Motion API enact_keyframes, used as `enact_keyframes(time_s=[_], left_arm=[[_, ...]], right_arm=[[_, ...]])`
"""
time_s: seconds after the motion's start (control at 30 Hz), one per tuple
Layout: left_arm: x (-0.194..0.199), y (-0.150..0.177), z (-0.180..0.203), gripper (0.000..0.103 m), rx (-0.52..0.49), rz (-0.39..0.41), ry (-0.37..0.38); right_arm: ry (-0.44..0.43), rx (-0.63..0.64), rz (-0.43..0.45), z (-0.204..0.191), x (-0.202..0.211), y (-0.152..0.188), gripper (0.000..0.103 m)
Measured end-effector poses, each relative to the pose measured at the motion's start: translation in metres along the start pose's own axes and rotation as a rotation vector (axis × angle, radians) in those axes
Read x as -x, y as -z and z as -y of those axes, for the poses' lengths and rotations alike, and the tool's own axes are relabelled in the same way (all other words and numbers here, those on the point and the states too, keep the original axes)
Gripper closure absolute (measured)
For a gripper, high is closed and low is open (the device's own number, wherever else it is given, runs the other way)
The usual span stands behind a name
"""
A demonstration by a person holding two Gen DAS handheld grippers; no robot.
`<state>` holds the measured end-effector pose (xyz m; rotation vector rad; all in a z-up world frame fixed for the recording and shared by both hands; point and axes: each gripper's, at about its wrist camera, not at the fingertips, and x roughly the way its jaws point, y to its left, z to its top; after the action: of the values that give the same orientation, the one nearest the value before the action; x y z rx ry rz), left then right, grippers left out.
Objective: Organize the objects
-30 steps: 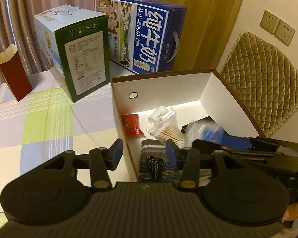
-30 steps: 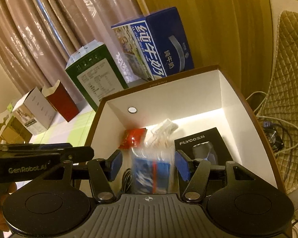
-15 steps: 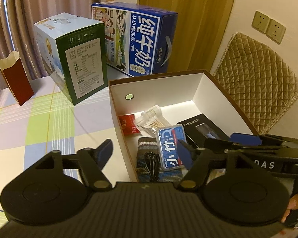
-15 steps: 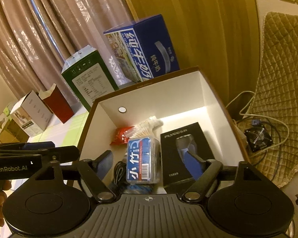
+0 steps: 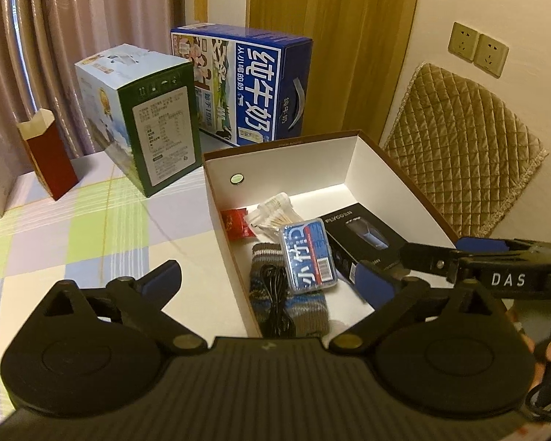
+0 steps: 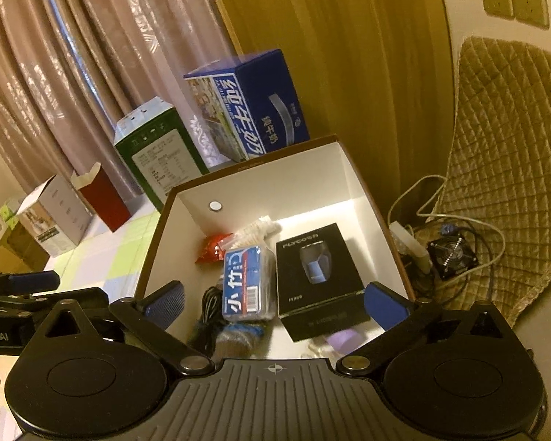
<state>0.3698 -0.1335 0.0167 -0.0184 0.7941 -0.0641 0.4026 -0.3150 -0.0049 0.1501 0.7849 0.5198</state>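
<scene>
We see both the left hand-held gripper (image 5: 272, 281) and the right hand-held gripper (image 6: 275, 299) spread wide, having just been opening, nothing between their jaws. The clear blue-labelled plastic case (image 5: 308, 255) lies mid-frame inside the open white-lined cardboard box (image 5: 286, 169), atop a striped knitted sock (image 5: 305, 308), beside a black shaver carton (image 6: 317, 275).

In my open box (image 5: 385, 169), the tissue pack (image 5: 308, 255) lies on the sock (image 5: 294, 305), shaver box (image 5: 363, 235) to its right, cotton swabs (image 5: 275, 213) behind. Two cartons (image 5: 154, 121) stand behind the box on the table (image 5: 73, 242).
</scene>
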Motion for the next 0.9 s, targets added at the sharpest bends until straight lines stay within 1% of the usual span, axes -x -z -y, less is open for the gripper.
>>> enact_keyframes(time_s=[0.07, 0.17, 0.43, 0.57, 0.7, 0.9], left_arm=[[0.008, 0.006, 0.001, 0.001, 0.005, 0.000, -0.007], [0.019, 0.015, 0.002, 0.001, 0.017, -0.002, -0.010], [0.045, 0.042, 0.002, 0.001, 0.063, -0.014, -0.047], [0.058, 0.055, -0.002, 0.001, 0.089, -0.023, -0.057], [0.072, 0.069, -0.007, 0.001, 0.101, -0.035, -0.064], [0.094, 0.095, -0.020, 0.001, 0.120, -0.049, -0.074]], right_arm=[[0.003, 0.018, 0.000, -0.002, 0.008, 0.004, 0.002], [0.005, 0.030, -0.009, -0.002, 0.017, 0.011, 0.002], [-0.012, 0.033, -0.053, -0.002, 0.034, 0.030, 0.002], [-0.016, 0.026, -0.058, -0.005, 0.044, 0.041, 0.002], [-0.010, 0.022, -0.063, -0.010, 0.056, 0.052, 0.002], [-0.003, 0.034, -0.073, -0.028, 0.072, 0.075, 0.002]])
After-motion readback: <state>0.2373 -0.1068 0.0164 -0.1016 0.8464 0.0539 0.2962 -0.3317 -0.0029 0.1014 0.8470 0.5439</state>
